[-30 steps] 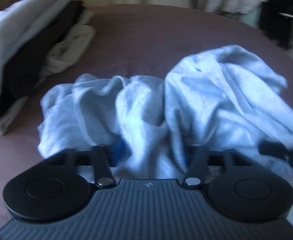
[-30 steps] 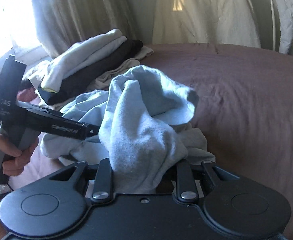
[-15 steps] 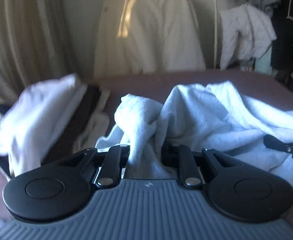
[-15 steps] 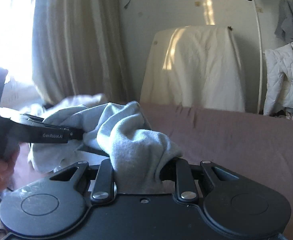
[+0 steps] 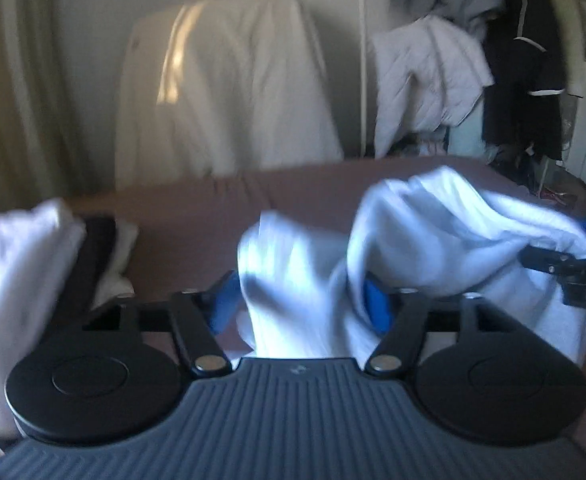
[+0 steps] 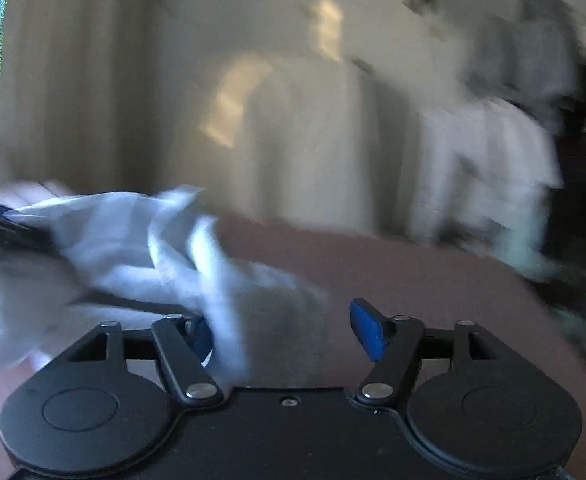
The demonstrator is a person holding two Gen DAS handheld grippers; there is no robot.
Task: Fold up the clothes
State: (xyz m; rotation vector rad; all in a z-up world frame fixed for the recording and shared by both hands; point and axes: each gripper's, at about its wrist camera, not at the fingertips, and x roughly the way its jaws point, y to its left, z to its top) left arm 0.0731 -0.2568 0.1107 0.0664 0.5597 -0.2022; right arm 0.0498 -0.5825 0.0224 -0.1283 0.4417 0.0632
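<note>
Both my grippers, left [image 5: 299,306] and right [image 6: 285,330], just opened, releasing pale-grey sweatshirt [image 5: 433,240] | soft, rumpled fleece, blurred | draped lower centre on brown bed [image 5: 213,208].

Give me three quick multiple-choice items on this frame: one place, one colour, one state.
1. Where is the stack of folded clothes in the left wrist view?
A. left of the light garment
B. right of it
C. on top of it

2. What colour is the bed cover?
A. green
B. brownish-mauve
C. yellow

3. How does the left gripper stand?
A. clamped tight on cloth
B. open, cloth loose between the pads
C. out of view

Answers: 1 A, the stack sits at the left edge. 2 B, the bare cover shows it. 3 B, both blue pads stand apart around the light garment.
</note>
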